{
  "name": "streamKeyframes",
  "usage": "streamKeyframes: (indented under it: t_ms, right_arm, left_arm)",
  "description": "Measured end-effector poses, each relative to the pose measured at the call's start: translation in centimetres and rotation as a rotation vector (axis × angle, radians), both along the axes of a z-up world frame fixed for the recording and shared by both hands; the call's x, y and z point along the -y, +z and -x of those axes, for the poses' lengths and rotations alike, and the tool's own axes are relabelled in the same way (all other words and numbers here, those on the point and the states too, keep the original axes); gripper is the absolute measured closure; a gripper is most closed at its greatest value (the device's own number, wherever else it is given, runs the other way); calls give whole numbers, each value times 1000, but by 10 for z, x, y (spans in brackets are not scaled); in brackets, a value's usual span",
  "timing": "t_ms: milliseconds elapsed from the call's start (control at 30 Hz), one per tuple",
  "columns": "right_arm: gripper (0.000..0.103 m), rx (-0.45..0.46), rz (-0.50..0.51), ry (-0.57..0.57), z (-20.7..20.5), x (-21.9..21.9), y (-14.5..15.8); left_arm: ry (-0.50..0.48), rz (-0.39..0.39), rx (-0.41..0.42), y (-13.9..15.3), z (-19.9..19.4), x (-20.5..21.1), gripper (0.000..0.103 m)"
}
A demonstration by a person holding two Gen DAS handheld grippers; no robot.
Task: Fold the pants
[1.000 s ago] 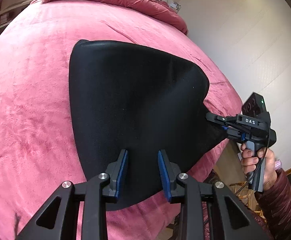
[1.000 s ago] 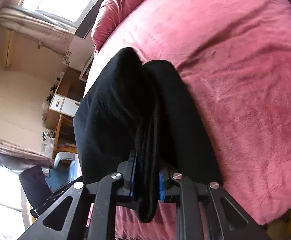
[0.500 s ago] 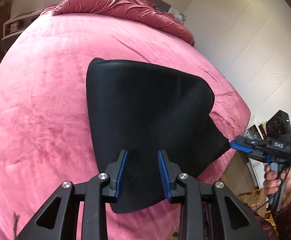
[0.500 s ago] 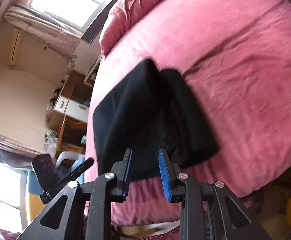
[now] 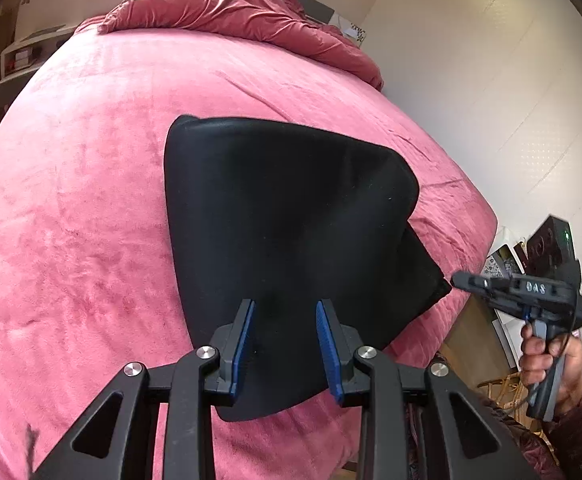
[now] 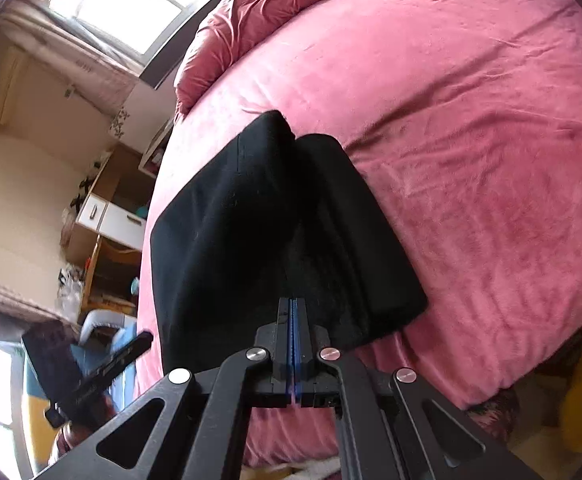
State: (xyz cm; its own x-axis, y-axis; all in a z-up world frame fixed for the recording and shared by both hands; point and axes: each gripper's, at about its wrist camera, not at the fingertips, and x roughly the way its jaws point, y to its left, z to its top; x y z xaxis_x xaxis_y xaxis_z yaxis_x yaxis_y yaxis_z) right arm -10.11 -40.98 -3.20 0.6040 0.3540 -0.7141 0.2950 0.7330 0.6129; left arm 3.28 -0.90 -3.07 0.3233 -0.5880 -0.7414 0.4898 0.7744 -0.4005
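left gripper [image 5: 285, 344] parted, right gripper [image 6: 293, 308] closed empty

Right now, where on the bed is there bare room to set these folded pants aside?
Bare bedspread lies left of the black pants, and a wide band runs between them and the rumpled duvet. It is tight by the wall-side edge, where the right gripper hovers off the pants' corner. The left gripper stands open above the pants.

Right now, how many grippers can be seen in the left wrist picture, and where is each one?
2. The left gripper stands open at the bottom centre, above the black pants. The right gripper, shut and empty, is at the right edge, beside the bed, held by a hand.
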Motion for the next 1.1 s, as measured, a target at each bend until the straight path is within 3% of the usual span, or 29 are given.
streamKeyframes:
  t_ms: [167, 267, 433, 500, 667, 767, 900, 1033, 1100]
  right_arm:
    - [96, -4, -91, -9, 5, 1, -14]
    - [84, -27, -89, -34, -5, 5, -24]
    - [84, -31, -114, -99, -17, 14, -34]
    - [91, -30, -89, -111, -19, 11, -34]
    - [95, -5, -28, -48, -6, 3, -14]
    - [95, -56, 20, -34, 1, 6, -22]
    - [95, -68, 27, -25, -4, 6, -25]
    - [85, -62, 118, 8, -10, 3, -8]
    - [66, -37, 185, 7, -13, 3, 5]
  left_arm:
    - [-9, -13, -9, -3, -1, 4, 71]
    - [-9, -15, -3, -1, 0, 6, 71]
    - [-7, -8, 0, -1, 1, 7, 71]
    - [-10, -20, 2, -1, 2, 6, 71]
    - [-15, -12, 10, 1, 2, 6, 71]
    - [-24, -32, -33, -8, -3, 12, 71]
    - [-35, -55, -20, -8, 0, 16, 71]
    - [-20, -52, -7, -4, 0, 14, 71]
    - [-3, -66, 8, -2, 0, 13, 71]
